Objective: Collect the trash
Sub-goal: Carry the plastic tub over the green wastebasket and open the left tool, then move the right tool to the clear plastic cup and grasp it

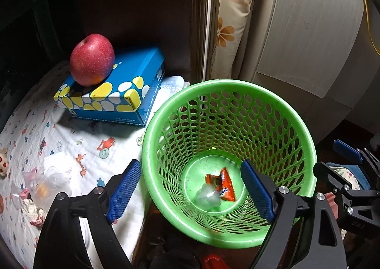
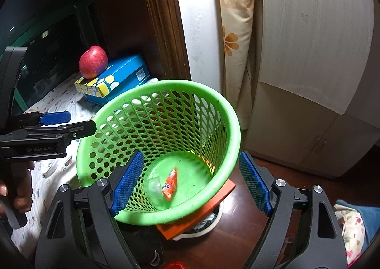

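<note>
**binwatcher:** Starting up close: the left gripper (image 1: 191, 188) hangs over the green basket (image 1: 306, 150) with its blue pads spread wide and nothing between them. The right gripper (image 2: 190, 181) is just as wide open and just as empty, its pads sitting either side of the basket's near rim. So I'd guess this is the gap between a drop and the next pick, not a grab in progress.

**couchmod:** What's actually in the bin?

**binwatcher:** Two things on the bottom: an orange snack wrapper (image 1: 224, 186) and a crumpled bit of clear plastic (image 1: 207, 199), touching each other. The basket looks tilted in the right wrist view, perched on something orange (image 2: 213, 207) underneath. Can't tell what that is.

**couchmod:** And the rest of the trash?

**binwatcher:** Just left of the basket, on the printed cloth (image 1: 83, 131), there's a loose pile: a clear plastic bag (image 1: 47, 183), a white tissue (image 1: 57, 158) and some crumpled scraps (image 1: 32, 209) near the edge. Next move probably means swinging the left gripper over there and pinching the bag without dragging the whole pile.

**couchmod:** Anything further back?

**binwatcher:** A blue tissue box (image 1: 116, 88) with a red apple (image 1: 92, 59) sitting on top. Neither looks like trash to me, so I'd leave them alone.
</note>
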